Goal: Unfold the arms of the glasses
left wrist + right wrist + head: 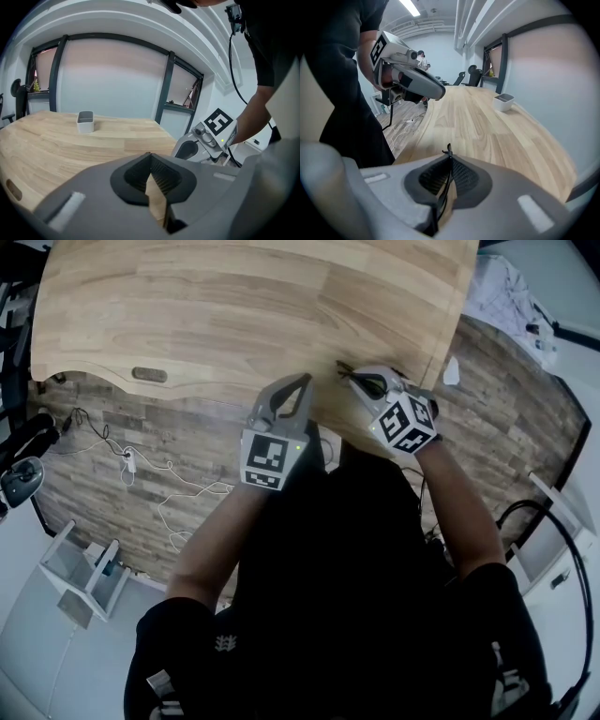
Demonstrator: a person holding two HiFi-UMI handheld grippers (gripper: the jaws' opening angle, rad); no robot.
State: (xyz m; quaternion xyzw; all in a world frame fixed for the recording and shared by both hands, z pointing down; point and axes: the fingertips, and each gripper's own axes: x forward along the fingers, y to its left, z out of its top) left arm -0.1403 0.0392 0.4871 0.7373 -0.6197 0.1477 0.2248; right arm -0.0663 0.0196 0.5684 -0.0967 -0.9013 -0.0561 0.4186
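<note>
We have the glasses (448, 151) pinched edge-on in the right hand-held gripper (354, 377), which is clenched on the thin dark frame at the near edge of the table (234, 315). The frame runs along the slot between the jaws, with one end poking out past the tips. The left hand-held gripper (302, 381) hovers just beside it on the left, clenched on nothing. We judge it the free one, and it would have to reach rightward for an arm.
</note>
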